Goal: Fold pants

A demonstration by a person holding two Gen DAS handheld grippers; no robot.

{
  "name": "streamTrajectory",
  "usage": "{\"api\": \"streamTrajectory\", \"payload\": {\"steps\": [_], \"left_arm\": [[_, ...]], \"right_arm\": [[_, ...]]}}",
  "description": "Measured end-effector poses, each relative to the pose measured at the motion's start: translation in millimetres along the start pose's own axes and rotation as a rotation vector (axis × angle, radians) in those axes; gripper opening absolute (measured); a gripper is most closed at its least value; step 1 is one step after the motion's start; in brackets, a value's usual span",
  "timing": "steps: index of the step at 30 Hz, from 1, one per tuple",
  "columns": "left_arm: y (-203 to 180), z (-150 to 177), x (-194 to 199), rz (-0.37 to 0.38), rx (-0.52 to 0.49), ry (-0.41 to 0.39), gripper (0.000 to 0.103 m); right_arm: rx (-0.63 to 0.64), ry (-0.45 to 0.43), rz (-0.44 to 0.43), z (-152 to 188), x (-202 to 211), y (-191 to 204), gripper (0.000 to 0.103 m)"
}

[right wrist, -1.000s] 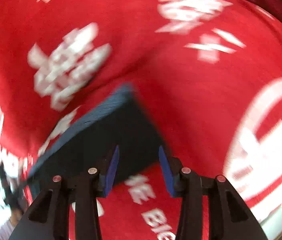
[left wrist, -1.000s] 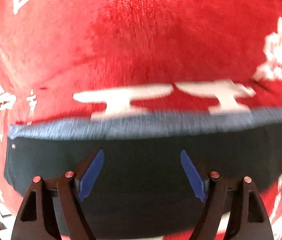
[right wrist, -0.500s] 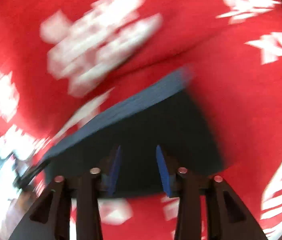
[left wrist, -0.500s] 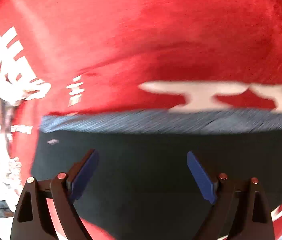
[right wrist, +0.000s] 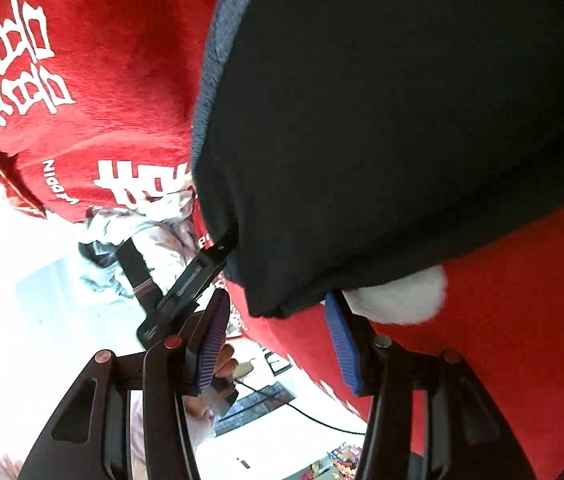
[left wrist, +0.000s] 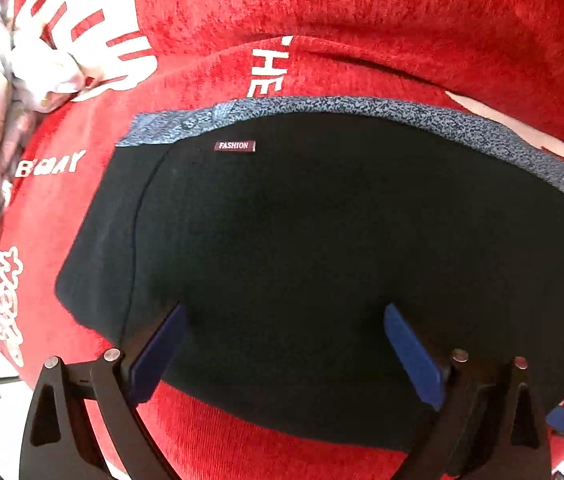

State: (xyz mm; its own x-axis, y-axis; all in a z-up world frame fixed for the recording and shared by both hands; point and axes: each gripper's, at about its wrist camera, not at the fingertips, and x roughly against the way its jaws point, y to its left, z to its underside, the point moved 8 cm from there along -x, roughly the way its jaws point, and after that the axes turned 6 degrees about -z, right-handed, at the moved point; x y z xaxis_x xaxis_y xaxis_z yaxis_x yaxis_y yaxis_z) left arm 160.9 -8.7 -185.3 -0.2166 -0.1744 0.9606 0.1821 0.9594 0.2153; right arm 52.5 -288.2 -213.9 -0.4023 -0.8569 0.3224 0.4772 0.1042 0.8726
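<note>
At the far left a heap of pale crumpled fabric lay against the edge of the red plush cloth with white lettering, which covered the whole work surface. Beyond that heap the cloth dropped away to a bright white floor. Bare red cloth ran above the garment and in a strip below it, giving open room on those sides.

The black folded pants with a speckled grey waistband lay flat on the red cloth, the waistband along the far edge and a small "FASHION" label near its left end. The left gripper hovered over the near part of the pants, its blue-padded jaws spread wide with black fabric showing between them and nothing pinched.

In the right wrist view, the left gripper showed at the pants' lower corner, with the pale fabric behind it. The right gripper sat just off that near corner, jaws apart, the corner's tip between the pad tips but not clamped. A white patch of lettering lay just right of the corner.
</note>
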Motion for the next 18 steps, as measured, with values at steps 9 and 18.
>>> {"api": "streamTrajectory", "payload": {"steps": [9,18], "left_arm": [[-4.3,4.1,0.0,0.079,-0.023,-0.008,0.100],[-0.8,3.9,-2.9,0.104,-0.027,-0.014,0.100]], "right_arm": [[0.042,-0.029,0.060,23.7,7.4,16.8,0.055],[-0.014,-0.067,0.100,6.8,-8.5,3.6,0.043]]}}
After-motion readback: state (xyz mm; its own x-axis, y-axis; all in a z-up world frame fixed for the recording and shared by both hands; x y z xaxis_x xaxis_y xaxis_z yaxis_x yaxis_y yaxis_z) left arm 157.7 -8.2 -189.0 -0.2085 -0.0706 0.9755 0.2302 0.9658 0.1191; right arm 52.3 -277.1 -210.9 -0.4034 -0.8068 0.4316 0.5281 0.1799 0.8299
